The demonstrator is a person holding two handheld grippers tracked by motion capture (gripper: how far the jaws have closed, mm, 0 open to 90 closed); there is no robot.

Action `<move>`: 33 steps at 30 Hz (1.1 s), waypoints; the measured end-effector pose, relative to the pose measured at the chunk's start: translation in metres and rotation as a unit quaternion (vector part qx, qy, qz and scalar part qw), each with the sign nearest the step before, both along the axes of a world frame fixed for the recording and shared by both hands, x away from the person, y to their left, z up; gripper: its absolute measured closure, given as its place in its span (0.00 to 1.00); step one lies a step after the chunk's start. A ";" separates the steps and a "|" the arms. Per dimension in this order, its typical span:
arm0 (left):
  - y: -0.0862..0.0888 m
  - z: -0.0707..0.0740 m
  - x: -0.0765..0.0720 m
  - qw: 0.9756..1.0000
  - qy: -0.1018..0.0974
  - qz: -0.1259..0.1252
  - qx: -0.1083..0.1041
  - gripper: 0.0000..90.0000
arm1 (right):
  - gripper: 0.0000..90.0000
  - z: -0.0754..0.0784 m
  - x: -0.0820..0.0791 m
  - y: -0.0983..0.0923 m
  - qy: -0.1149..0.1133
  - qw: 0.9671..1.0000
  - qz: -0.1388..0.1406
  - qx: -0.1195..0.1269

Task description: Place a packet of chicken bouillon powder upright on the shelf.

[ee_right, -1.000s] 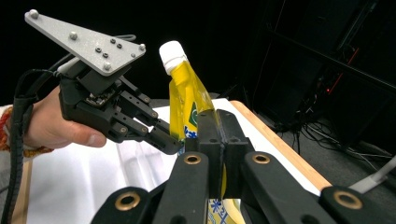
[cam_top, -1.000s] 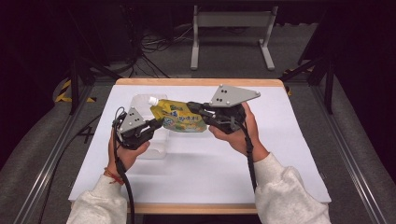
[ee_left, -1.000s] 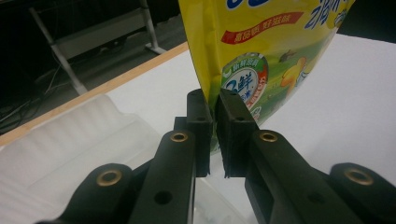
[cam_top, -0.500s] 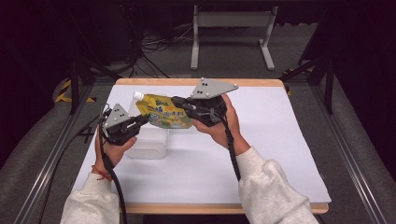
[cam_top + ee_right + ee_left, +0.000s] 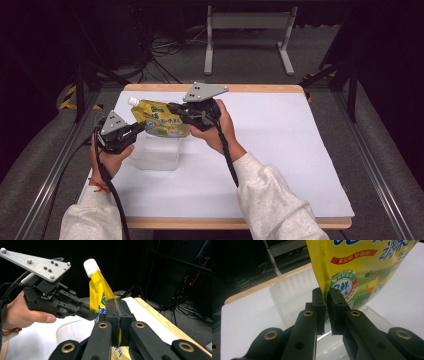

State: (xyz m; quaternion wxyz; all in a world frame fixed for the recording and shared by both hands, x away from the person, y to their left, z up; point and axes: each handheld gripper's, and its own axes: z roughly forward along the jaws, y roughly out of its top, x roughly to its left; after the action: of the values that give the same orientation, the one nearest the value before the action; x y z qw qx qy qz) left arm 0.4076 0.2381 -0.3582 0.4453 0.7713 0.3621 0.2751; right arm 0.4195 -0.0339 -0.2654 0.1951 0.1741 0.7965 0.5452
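A yellow spouted pouch (image 5: 159, 120) with a white cap (image 5: 132, 101) hangs in the air between both grippers, above a clear plastic box (image 5: 156, 154). My left gripper (image 5: 142, 128) is shut on the pouch's lower left edge; its own view has the jaws (image 5: 327, 308) pinching the pouch (image 5: 362, 267) over the box (image 5: 289, 287). My right gripper (image 5: 173, 108) is shut on the pouch's right edge. From the right gripper view, the jaws (image 5: 117, 312) clamp the pouch (image 5: 98, 291), cap (image 5: 90, 266) up, and the left gripper (image 5: 86, 312) grips it from the other side.
A white sheet (image 5: 280, 150) covers the wooden table (image 5: 240, 223). The clear box stands on its left part. Metal rails run along both sides, and a grey stand (image 5: 247, 30) and cables lie on the floor beyond the far edge.
Both hands have carried the pouch to the left and slightly down, from near the table's middle to above the clear box. Both grips stay unchanged.
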 end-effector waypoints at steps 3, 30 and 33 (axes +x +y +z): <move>0.003 -0.001 0.001 1.000 -0.002 0.006 0.000 0.94 | 1.00 -0.002 0.001 0.003 0.002 1.000 0.002 0.001; 0.022 -0.010 0.008 1.000 0.020 0.010 -0.011 0.94 | 0.97 -0.018 0.009 0.026 0.023 1.000 -0.003 -0.010; 0.024 -0.010 0.009 0.999 0.027 0.007 -0.019 0.93 | 0.98 -0.020 0.010 0.027 0.030 0.999 -0.011 -0.013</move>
State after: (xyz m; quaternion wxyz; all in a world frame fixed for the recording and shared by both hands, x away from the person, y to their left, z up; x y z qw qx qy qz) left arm 0.4168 0.2621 -0.3678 0.4482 0.7672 0.3846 0.2502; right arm 0.4295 -0.0069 -0.2853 0.1797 0.1963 0.8071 0.5270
